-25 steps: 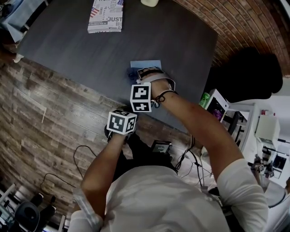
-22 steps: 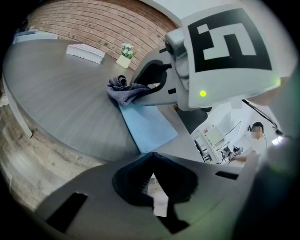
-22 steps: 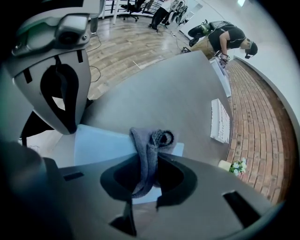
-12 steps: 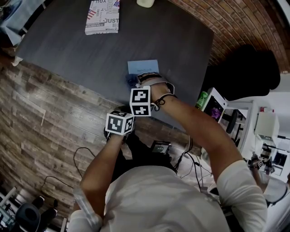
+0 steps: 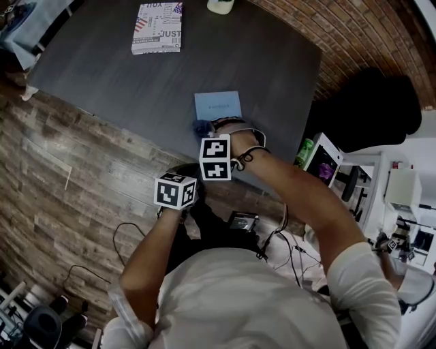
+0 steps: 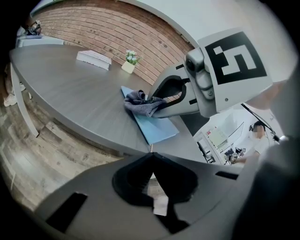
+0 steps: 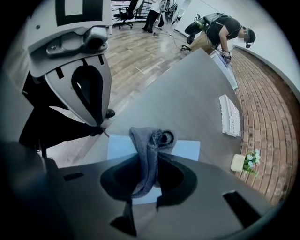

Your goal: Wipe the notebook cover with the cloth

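A light blue notebook (image 5: 218, 104) (image 6: 154, 129) (image 7: 187, 149) lies flat near the front edge of the dark grey table (image 5: 136, 75). A crumpled grey cloth (image 5: 201, 127) (image 6: 139, 101) (image 7: 149, 145) rests on the notebook's near end. My right gripper (image 5: 208, 129) (image 6: 157, 101) (image 7: 149, 160) is shut on the cloth, and a strip of it hangs down between the jaws. My left gripper (image 5: 176, 190) (image 6: 151, 155) (image 7: 100, 125) hovers off the table's front edge over the wooden floor. Its jaws meet with nothing in them.
A printed book (image 5: 158, 27) (image 6: 93, 57) (image 7: 229, 115) lies at the table's far left, with a small potted plant (image 5: 220, 5) (image 6: 130, 61) (image 7: 247, 162) beside it. A black chair (image 5: 368, 109) and cluttered equipment stand to the right. Cables trail on the floor (image 5: 129, 232).
The right gripper has drawn the cloth back toward the notebook's near end, so more blue cover shows. The left gripper has drifted slightly back and left.
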Available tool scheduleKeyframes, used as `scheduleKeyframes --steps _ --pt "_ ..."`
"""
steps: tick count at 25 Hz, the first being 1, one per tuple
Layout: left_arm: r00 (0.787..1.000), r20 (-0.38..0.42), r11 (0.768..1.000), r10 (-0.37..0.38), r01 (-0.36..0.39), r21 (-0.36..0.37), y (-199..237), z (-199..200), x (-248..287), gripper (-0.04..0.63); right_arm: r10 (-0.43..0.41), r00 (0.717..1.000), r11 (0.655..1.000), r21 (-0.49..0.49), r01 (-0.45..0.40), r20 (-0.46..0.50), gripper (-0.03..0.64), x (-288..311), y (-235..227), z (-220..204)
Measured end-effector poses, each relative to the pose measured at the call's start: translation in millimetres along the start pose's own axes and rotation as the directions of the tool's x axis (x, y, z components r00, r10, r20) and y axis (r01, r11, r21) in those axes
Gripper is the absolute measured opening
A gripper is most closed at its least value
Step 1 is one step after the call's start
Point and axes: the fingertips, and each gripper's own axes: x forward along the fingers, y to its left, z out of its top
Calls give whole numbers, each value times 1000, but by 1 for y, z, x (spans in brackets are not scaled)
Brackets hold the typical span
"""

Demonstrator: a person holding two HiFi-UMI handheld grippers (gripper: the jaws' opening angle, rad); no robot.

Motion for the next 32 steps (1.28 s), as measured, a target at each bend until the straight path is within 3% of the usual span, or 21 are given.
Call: scheduleKeyframes --steps 19,32 --pt "1000 29 1000 2 -1 -17 -5 -14 -31 8 42 999 999 -35 -41 24 89 -18 55 7" --pt "999 33 1000 5 -4 -18 -4 -15 -41 8 140 988 989 -58 -137 57 89 -37 88 11"
